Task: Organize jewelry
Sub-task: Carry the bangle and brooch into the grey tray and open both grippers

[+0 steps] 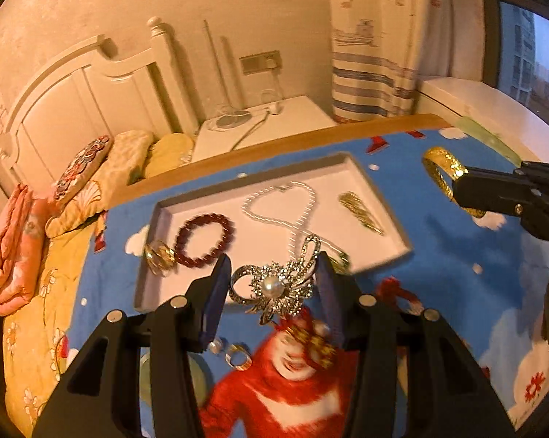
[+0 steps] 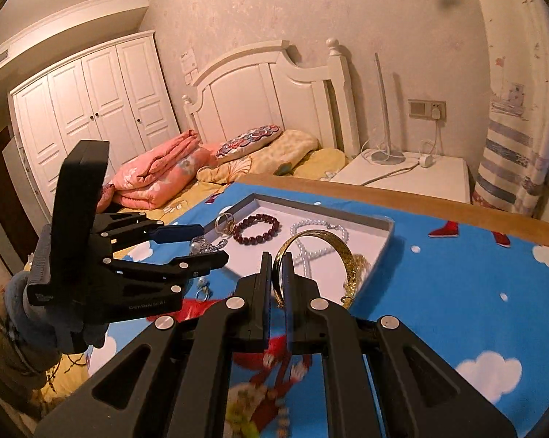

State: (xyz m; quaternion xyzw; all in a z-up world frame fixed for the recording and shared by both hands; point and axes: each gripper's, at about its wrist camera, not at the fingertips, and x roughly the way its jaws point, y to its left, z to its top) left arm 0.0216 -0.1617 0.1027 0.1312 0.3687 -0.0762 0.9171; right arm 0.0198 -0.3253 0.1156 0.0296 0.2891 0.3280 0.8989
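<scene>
My left gripper [image 1: 274,284] is shut on a silver rhinestone brooch with a pearl centre [image 1: 274,286], held above the near edge of the white tray [image 1: 380,197]. The tray holds a red bead bracelet [image 1: 203,239], a pearl necklace [image 1: 281,206], a gold hair clip [image 1: 360,211] and a gold ring piece [image 1: 159,257]. My right gripper [image 2: 278,273] is shut on a gold bangle [image 2: 325,252], held above the tray's right side; it also shows in the left wrist view [image 1: 444,175]. The left gripper [image 2: 205,246] shows in the right wrist view.
The tray sits on a blue cartoon cloth [image 1: 457,255] over a wooden table. Loose silver rings [image 1: 237,357] and a gold flower piece [image 1: 314,343] lie on the cloth below my left gripper. A bed [image 2: 237,168] and a white nightstand [image 2: 420,175] stand behind.
</scene>
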